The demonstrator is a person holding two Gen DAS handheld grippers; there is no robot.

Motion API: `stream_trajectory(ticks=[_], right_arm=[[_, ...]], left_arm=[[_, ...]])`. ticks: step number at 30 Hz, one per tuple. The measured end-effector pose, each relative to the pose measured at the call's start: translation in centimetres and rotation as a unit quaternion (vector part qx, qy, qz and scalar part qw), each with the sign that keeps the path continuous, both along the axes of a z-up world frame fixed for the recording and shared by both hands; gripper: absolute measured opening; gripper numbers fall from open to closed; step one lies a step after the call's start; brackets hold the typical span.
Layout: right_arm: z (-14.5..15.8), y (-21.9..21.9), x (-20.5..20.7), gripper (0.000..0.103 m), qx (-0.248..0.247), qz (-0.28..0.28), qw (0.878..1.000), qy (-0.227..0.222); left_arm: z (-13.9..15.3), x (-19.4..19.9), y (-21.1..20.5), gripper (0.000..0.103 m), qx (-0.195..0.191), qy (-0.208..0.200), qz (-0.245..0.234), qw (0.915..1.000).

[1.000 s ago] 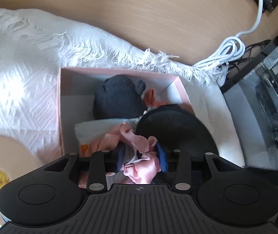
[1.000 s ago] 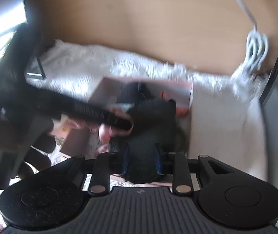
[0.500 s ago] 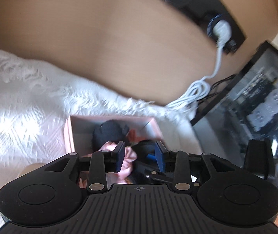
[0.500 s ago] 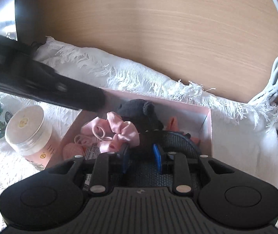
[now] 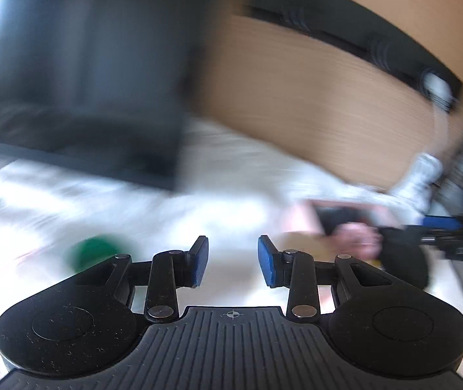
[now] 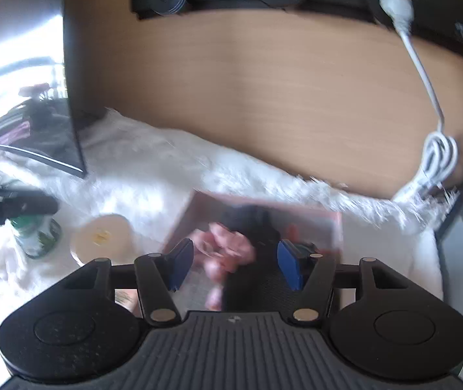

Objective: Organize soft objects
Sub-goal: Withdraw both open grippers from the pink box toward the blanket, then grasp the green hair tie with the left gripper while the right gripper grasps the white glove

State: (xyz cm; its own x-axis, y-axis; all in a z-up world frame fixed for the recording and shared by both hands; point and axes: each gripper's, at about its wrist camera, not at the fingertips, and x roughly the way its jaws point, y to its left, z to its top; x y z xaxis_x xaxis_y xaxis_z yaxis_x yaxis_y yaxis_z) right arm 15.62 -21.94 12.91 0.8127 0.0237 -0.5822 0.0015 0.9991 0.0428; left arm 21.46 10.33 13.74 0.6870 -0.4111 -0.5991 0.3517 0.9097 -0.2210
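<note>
Soft objects, a pink scrunchie [image 5: 356,239] and dark knit pieces, lie in the pink box [image 5: 299,219] at the far right of my left wrist view, which is badly smeared; my left claw [image 5: 231,261] is empty, its pads narrowly parted over the white cloth [image 5: 225,188], with a green blur [image 5: 96,253] low on the left. From the right wrist view, the box [image 6: 335,224] sits on the fringed cloth [image 6: 153,169] on the desk [image 6: 264,91], and my right claw [image 6: 233,265] is opening above the scrunchie [image 6: 231,250] and a black knit piece [image 6: 257,224], pads touching neither. A cream jar [image 6: 103,239] and a green-capped bottle [image 6: 34,232] stand just left of the box. I judge the risks to be these: the released black piece could drape over the box edge and slide out, and my left claw could knock over the bottle or jar.
</note>
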Motion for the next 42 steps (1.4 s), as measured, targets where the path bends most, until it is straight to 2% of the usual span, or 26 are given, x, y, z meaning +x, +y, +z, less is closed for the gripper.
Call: stream_trajectory(ticks=[2, 5, 8, 11, 14, 16, 19, 24, 27, 31, 37, 42], right_arm=[[0.6, 1.8, 0.1, 0.058, -0.006, 0.016, 1.0, -0.008], [1.2, 4.9, 1.0, 0.058, -0.019, 0.041, 0.999, -0.013], [2.0, 8.3, 2.0, 0.058, -0.016, 0.065, 0.998, -0.016], [2.5, 11.9, 2.8, 0.058, -0.01, 0.097, 0.995, -0.014], [1.8, 15.6, 3.8, 0.058, -0.015, 0.138, 0.99, 0.0], [1.1, 18.2, 4.2, 0.058, -0.021, 0.163, 0.986, 0.014], [0.6, 21.4, 4.7, 0.058, -0.031, 0.198, 0.979, 0.025], [0.5, 25.4, 5.8, 0.058, -0.057, 0.22, 0.973, 0.026], [-0.3, 27.0, 6.2, 0.058, -0.05, 0.227, 0.972, 0.041], [-1.4, 28.4, 6.2, 0.058, -0.048, 0.233, 0.969, 0.06], [-1.7, 28.5, 5.5, 0.058, -0.063, 0.229, 0.97, 0.057], [-1.4, 29.7, 5.1, 0.058, -0.098, 0.26, 0.96, 0.026]], left_arm=[[-1.0, -0.2, 4.5, 0.037, -0.002, 0.004, 0.063, 0.998], [-2.7, 0.3, 10.7, 0.037, -0.017, 0.03, 0.149, 0.9882], [-4.0, 0.6, 14.8, 0.037, -0.031, 0.049, 0.193, 0.9794], [-4.9, 0.9, 16.8, 0.037, -0.053, 0.059, 0.188, 0.979], [-5.2, 1.4, 16.7, 0.037, -0.077, 0.055, 0.144, 0.985], [-5.3, 1.7, 15.8, 0.037, -0.08, 0.047, 0.112, 0.9893], [-5.3, 2.4, 14.8, 0.037, -0.051, 0.04, 0.097, 0.9932], [-4.5, 6.6, 17.2, 0.037, -0.056, 0.034, 0.149, 0.9866], [-3.9, 10.4, 18.2, 0.037, -0.013, 0.024, 0.159, 0.9869], [-5.6, 15.1, 18.7, 0.036, 0.035, 0.062, 0.159, 0.9847], [-6.7, 16.4, 18.4, 0.035, 0.054, 0.069, 0.142, 0.9859], [-7.4, 16.3, 18.7, 0.036, 0.057, 0.051, 0.119, 0.9899]])
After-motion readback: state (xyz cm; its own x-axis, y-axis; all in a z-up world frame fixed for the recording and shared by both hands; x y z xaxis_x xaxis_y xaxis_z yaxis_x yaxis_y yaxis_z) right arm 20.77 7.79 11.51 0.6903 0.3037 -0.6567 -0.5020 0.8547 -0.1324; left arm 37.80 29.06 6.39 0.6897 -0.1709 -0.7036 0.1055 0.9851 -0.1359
